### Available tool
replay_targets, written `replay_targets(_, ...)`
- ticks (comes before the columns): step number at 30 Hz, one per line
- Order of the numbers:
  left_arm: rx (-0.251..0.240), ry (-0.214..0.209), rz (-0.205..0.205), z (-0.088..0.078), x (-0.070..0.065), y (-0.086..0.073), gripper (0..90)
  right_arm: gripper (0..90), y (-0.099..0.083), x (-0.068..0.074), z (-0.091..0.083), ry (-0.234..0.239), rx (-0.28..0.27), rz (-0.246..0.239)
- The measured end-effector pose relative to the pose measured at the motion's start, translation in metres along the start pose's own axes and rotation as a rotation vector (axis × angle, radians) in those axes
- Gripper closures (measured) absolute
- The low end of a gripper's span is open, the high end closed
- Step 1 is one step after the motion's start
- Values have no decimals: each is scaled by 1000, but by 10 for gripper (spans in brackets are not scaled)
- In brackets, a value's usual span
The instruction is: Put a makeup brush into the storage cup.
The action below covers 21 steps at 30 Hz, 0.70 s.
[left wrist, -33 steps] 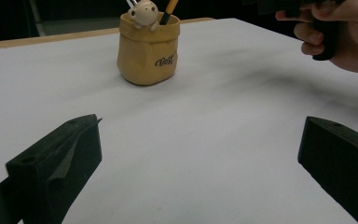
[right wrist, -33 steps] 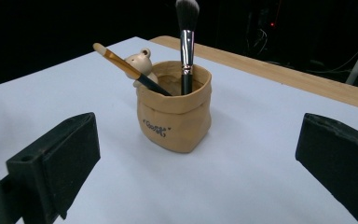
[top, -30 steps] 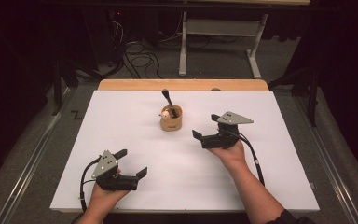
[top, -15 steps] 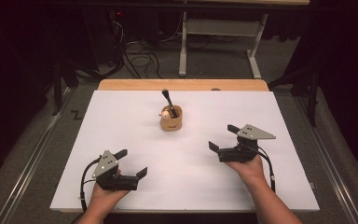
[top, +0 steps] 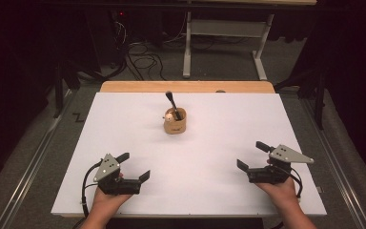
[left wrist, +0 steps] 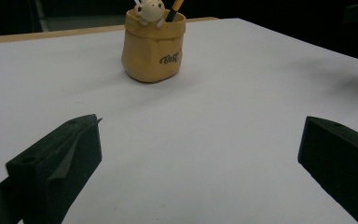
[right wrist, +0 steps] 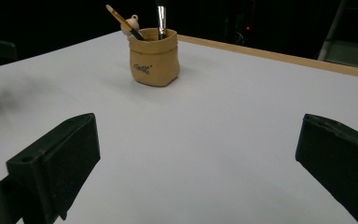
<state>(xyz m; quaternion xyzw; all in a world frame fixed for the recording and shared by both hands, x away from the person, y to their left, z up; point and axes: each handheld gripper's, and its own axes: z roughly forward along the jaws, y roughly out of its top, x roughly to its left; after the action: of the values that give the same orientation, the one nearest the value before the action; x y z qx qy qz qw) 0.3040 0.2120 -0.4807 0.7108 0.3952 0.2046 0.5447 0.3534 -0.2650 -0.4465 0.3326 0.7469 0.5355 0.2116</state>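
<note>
The right gripper [top: 252, 156] has been moving back to the lower right, jaws wide apart and empty. The left gripper [top: 134, 166] is staying at the lower left, also gaping. The tan pot [top: 175, 121] is holding a brush [top: 172, 102].

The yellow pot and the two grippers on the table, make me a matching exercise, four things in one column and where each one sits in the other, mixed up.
Things:
1. yellow pot
2. left gripper
3. right gripper
4. black-handled brush

Places:
A. near edge of the table, on the person's right
B. standing in the pot, handle up
C. middle of the white table, toward the far edge
D. near edge of the table, on the person's left

Pairs: 1-C, 2-D, 3-A, 4-B
</note>
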Motion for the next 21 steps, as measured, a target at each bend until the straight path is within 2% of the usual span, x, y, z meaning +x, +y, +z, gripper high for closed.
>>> replay_targets(6, 1, 5, -4, 1, -1, 0, 4, 2, -14, -7, -31, -40, -9, 9)
replay_targets(9, 9, 0, 0, 2, -2, 0, 4, 1, -23, -7, -42, -49, -23, -14)
replay_targets(13, 18, -3, -3, 6, -3, -2, 4, 2, -22, -10, -41, -51, -39, 13)
replay_targets(18, 10, 2, -4, 2, -3, -1, 4, 1, -23, -8, -39, -49, -40, 1)
replay_targets(21, 8, 4, -2, 1, -3, -1, 4, 1, -24, -10, -40, -50, -36, 16)
